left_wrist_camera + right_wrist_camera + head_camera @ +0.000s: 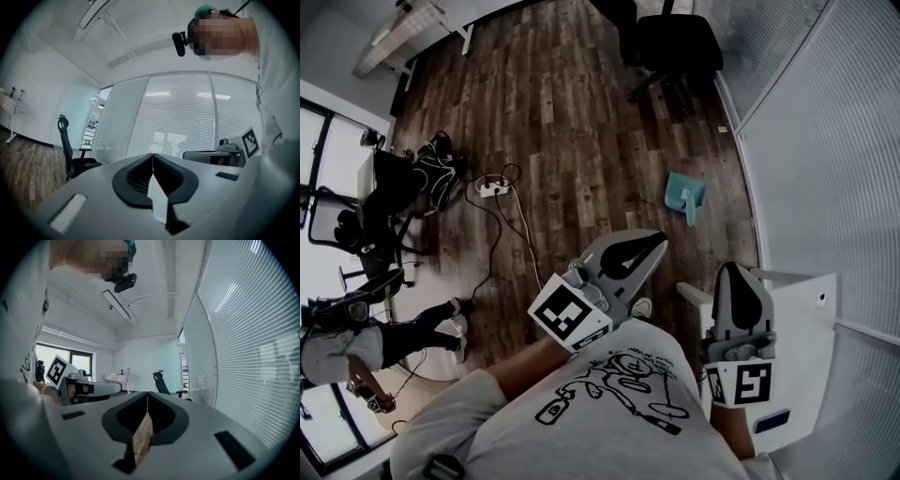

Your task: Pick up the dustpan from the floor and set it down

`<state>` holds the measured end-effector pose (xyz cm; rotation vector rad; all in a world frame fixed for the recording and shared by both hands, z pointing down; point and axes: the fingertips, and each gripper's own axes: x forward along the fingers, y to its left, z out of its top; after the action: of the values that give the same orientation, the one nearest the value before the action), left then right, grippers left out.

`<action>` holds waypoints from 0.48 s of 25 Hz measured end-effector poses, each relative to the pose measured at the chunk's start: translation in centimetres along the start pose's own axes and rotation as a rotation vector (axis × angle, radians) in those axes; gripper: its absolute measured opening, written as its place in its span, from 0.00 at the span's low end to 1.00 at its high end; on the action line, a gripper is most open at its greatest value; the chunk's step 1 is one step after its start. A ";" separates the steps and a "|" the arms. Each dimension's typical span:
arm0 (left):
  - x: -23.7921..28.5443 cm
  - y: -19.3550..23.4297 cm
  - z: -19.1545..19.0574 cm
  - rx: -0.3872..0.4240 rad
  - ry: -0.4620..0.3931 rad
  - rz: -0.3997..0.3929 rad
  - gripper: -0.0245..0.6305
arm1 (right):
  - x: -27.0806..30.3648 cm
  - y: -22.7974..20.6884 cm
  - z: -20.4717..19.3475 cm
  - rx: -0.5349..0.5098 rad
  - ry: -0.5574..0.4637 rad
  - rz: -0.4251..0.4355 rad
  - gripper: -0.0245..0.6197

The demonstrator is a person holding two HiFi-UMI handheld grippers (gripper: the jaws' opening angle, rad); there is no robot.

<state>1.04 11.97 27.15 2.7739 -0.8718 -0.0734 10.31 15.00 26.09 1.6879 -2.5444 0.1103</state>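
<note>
A teal dustpan (685,195) lies on the dark wooden floor near the glass wall, its handle pointing toward me. Both grippers are held level in front of my chest, well short of it. My left gripper (660,240) points toward the dustpan, with its jaws closed tip to tip and nothing between them (152,155). To its right, my right gripper (738,269) is also shut and empty (147,393). In the two gripper views only the room beyond the jaws shows, and the dustpan is out of sight.
A black office chair (675,47) stands beyond the dustpan. A power strip with cables (492,187) and bags (436,169) lie to the left. A white cabinet (802,319) sits under my right gripper. Blinds on a glass wall (825,141) run along the right. A person sits at the far left (356,347).
</note>
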 end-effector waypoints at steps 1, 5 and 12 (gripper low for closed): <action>0.3 1.0 0.2 -0.003 0.001 0.001 0.04 | 1.1 0.0 0.2 0.000 0.001 0.001 0.05; 1.2 5.0 0.9 -0.012 0.009 0.003 0.04 | 5.2 0.0 0.5 0.001 0.016 0.005 0.05; 2.8 12.2 2.7 -0.004 0.004 -0.002 0.04 | 12.7 0.1 1.5 0.002 0.012 0.003 0.05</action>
<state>-3.80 0.10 27.43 2.7699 -0.8667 -0.0699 5.22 3.26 26.06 1.6790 -2.5391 0.1236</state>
